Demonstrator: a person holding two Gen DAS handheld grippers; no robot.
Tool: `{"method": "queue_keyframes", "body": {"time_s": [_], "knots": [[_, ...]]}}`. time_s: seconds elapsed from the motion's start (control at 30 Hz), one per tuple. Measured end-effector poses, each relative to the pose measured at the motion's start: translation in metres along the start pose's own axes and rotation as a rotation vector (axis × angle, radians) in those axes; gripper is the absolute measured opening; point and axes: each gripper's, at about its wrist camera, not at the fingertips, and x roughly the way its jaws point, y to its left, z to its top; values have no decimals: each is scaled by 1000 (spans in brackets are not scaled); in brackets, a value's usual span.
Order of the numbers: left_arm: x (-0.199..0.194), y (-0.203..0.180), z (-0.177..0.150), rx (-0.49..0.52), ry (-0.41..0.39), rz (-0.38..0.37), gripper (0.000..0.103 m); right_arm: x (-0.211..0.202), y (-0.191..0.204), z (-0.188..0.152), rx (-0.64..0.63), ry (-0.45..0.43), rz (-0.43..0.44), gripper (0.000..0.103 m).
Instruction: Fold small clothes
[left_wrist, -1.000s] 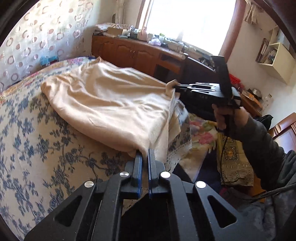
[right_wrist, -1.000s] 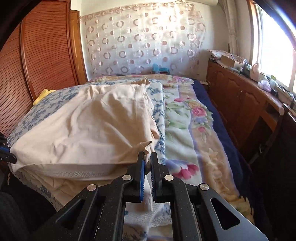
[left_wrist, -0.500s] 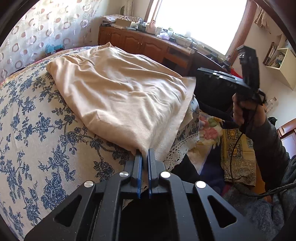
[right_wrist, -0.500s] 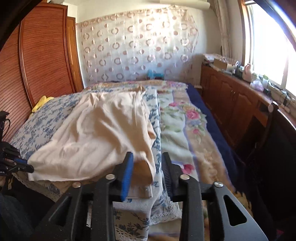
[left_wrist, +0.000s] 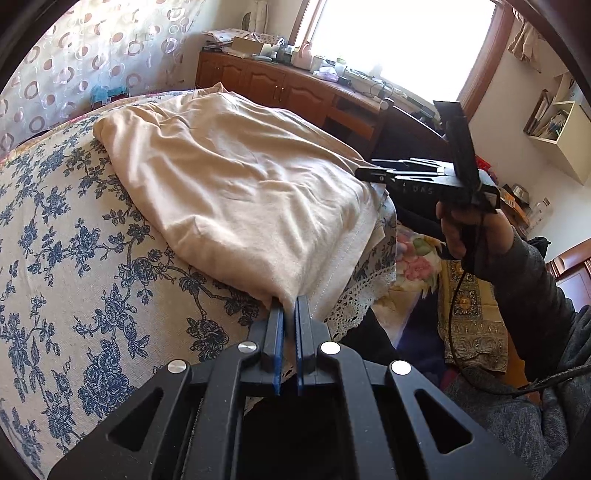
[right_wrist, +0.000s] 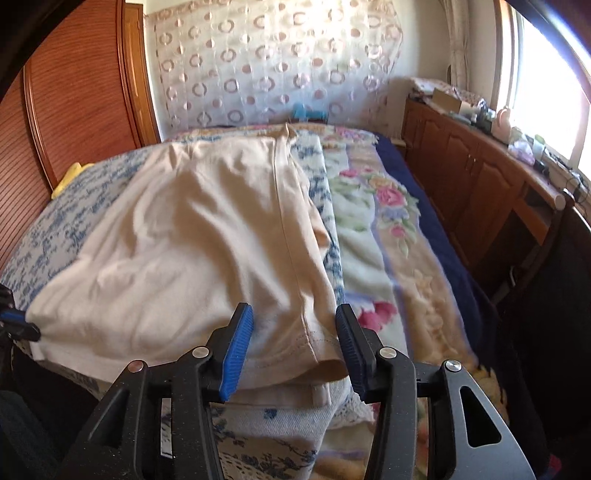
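Right wrist: garment (right_wrist: 192, 251) betw. parted jaws.

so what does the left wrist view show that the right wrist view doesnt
Only the left wrist view shows the person's hand holding the right gripper from the side, the wall shelf, and the left gripper shut on the garment's near corner.

Only the right wrist view shows the wooden wardrobe, something yellow beside it, and the right gripper's jaws, which have just been opening, standing apart with the hem between them untouched.

Both show the cream garment on the bed, the curtain and the wooden cabinets.
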Motion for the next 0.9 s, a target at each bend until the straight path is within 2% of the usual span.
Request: {"method": "queue_keyframes", "body": {"time_s": [0.2,0.47,0.53,0.77,0.83,0.9], "knots": [[1,0,1,-5,-4,-5,6,-2,-9,-5,40,58,15,49],[2,1,0,-5,-1,-2,6,-5,-7,-7,42,48,23,48],[3,1,0,-8,-1,-3,6,-6,-6,-8,42,44,26,41],[3,2,0,-8,-3,0,6,-3,-7,-11,67,34,51,40],[3,1,0,-7,-4,0,6,-2,-6,-12,68,30,54,33],[3,2,0,-9,-6,-1,6,-1,-5,-12,64,28,58,21]]}}
